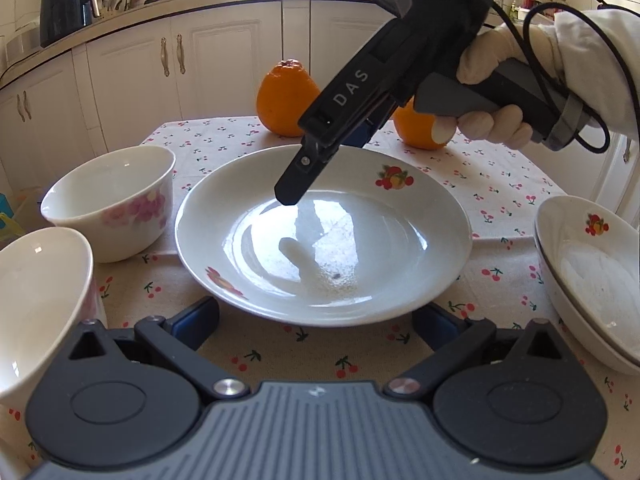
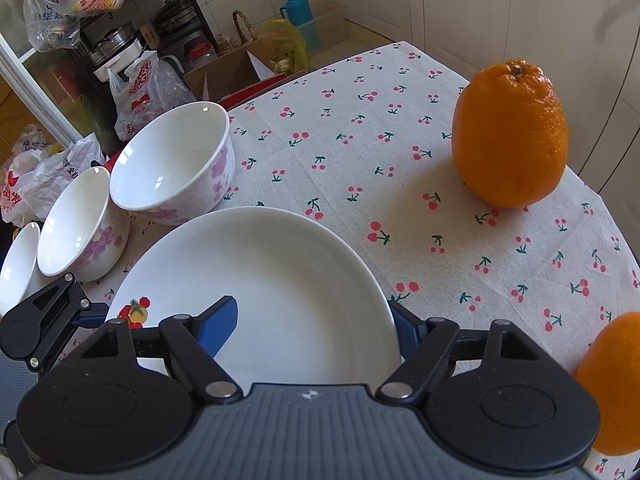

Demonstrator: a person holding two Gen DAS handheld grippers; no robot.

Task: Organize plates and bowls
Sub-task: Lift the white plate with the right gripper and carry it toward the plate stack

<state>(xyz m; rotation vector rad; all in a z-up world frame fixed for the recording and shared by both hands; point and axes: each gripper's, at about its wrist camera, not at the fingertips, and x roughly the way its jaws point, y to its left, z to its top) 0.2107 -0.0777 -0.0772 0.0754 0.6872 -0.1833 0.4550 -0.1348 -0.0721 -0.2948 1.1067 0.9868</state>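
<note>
Spread wide at the near edge of the left wrist view, the left tongs [image 1: 316, 316] are seen with one blue pad [image 1: 196, 320] on each side of the near rim of the large plate [image 1: 400, 240], gripping nothing. This plate rests flat on the cherry-print cloth of the counter [image 1: 500, 184], between a flowered bowl [image 1: 116, 204] at left and what appears to be a pair of stacked plates [image 1: 592, 280] at right; a second bowl [image 1: 36, 300] stands at near left. The right tongs [image 2: 312, 328] are held down over the plate from the far right; in the right wrist view one blue finger [image 2: 220, 324] lies inside the plate and the other outside the rim, so the rim is straddled, but whether it is actually pinched cannot be told. A glazed, glossy rim could slip if clamped near its edge only, and the plate could then drop onto the counter or tip against the flowered bowl. A careless lift could also knock the oranges [image 1: 286, 100] standing beyond it and set them rolling. Only "DAS" [image 1: 352, 88] on the right tongs' arm can be read; red print on the plastic bags [image 2: 140, 88] beyond the counter is too blurred to be made out
</note>
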